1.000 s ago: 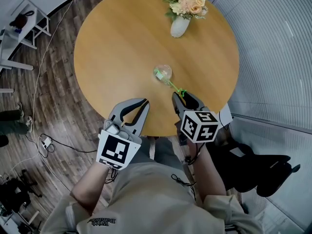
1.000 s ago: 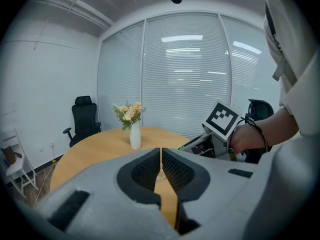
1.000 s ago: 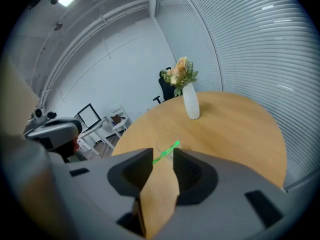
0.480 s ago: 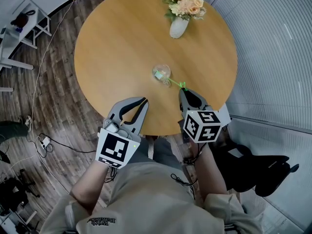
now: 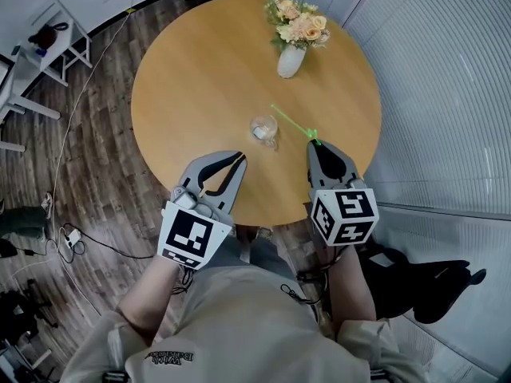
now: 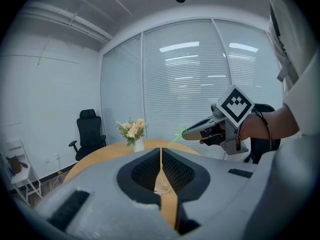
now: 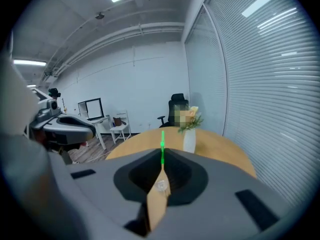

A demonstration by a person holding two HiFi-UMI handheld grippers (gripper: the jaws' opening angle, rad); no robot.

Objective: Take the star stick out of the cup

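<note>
1. L gripper – left of cup, on its near side, over the table edge. Jaws together, nothing btwn them; idle.
2. table – round, wood top; bears the cup and vase.
3. cup – clear glass, upright, mid-table. Landmark for all entries. No stick in it as far as the head view shows.
4. vase – white, w/ flowers; beyond cup, well apart. Not part of task.
5. star stick – thin, green, slanted in the air just right of cup. Free end points past the cup's far side; star end sits at the R gripper tips. Appears apart from the cup.
6. R gripper – right of cup, near it. Jaws pinched narrow on the star stick, which pokes fwd from btwn them in the right gripper view.
7. status (judged) – removal looks done, stick clear of cup. Left: at most setting it down; task names no spot.
</note>
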